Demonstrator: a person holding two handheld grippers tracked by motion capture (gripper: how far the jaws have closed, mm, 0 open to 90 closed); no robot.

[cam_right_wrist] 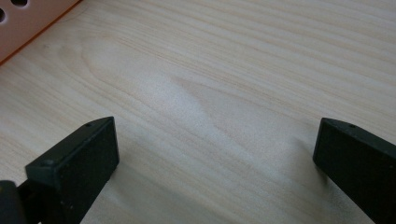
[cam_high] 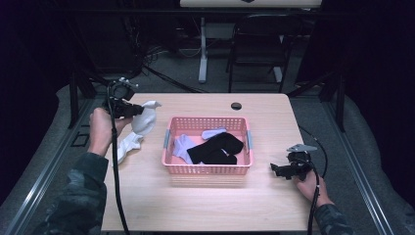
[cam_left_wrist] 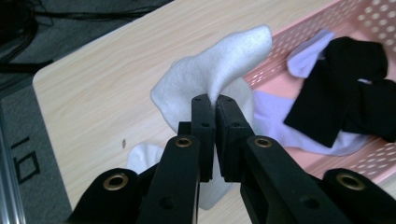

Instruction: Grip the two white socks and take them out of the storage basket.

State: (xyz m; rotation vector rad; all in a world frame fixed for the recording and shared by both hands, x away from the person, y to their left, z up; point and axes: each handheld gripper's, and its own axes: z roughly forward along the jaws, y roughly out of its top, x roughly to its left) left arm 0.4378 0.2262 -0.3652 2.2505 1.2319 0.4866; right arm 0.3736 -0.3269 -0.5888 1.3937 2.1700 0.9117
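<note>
My left gripper point(cam_high: 133, 109) point(cam_left_wrist: 215, 103) is shut on a white sock point(cam_high: 146, 117) point(cam_left_wrist: 210, 77), which it holds up over the table's left part, just left of the pink basket point(cam_high: 169, 139) point(cam_left_wrist: 299, 42). A second white sock point(cam_high: 128, 143) point(cam_left_wrist: 142, 156) lies on the table below it. Inside the basket lie a black sock point(cam_high: 215, 148) point(cam_left_wrist: 345, 88) and pale lilac socks point(cam_high: 182, 145) point(cam_left_wrist: 275, 112). At the table's right, close to the wood, my right gripper point(cam_high: 275, 168) point(cam_right_wrist: 215, 154) stands open with nothing between its jaws.
The wooden table point(cam_high: 205, 200) has a dark round hole point(cam_high: 236, 105) near its far edge. A chair point(cam_high: 259, 44) and cables stand on the floor behind the table. A corner of the basket point(cam_right_wrist: 28, 21) lies close to my right gripper.
</note>
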